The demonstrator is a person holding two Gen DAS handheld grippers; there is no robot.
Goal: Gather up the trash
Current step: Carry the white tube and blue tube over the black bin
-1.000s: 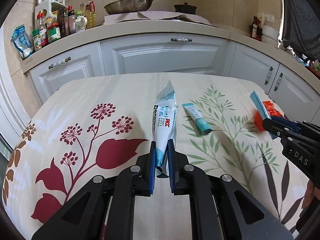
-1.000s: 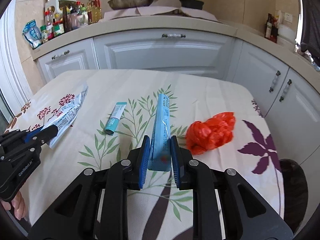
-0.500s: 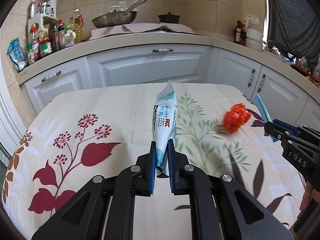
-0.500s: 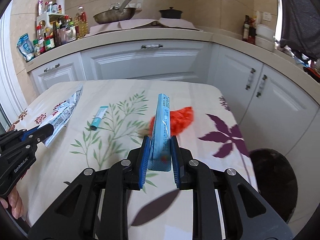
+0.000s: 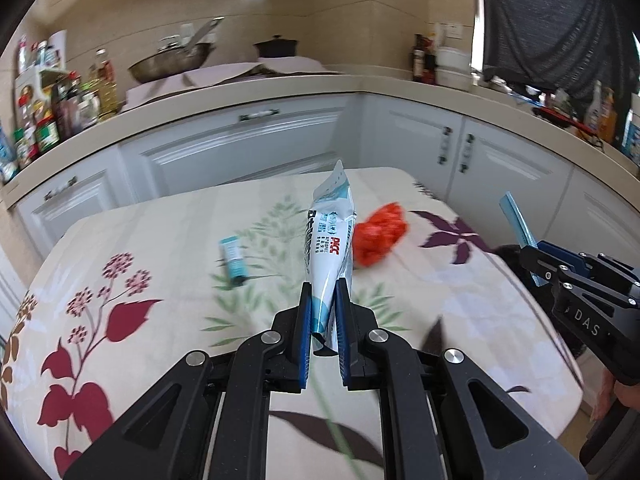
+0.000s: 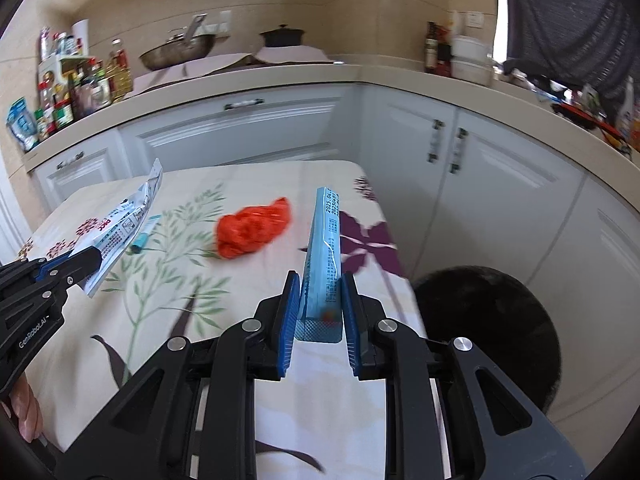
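- Spreading beneath both claws, a table point(image 5: 168, 360) covered with a flower-and-leaf cloth is seen; white cabinets and a worktop are ranged beyond its far edge.
- A round black bin point(image 6: 492, 328) is seen on the floor just right of the right claw, past the table's edge; its inside is dark, and what it contains cannot be made out.
- On the far worktop a steel pan point(image 5: 172, 62) and a black lidded pot point(image 5: 276, 46) are set; the contents of neither can be seen.
- The left claw point(image 5: 323, 312) is clenched on the lower end of a white-and-teal wrapper point(image 5: 328, 240), which is held sticking up and forward above the cloth.
- The right claw point(image 6: 320, 308) is clenched on a long light-blue box point(image 6: 324, 256), held on edge and pointing away, above the table's right edge.
- A crumpled orange bag point(image 6: 252, 226) is left lying on the cloth, ahead and left of the right claw, and ahead and right of the left one.
- A small teal tube point(image 5: 234, 258) is left lying ahead and left of the left claw.
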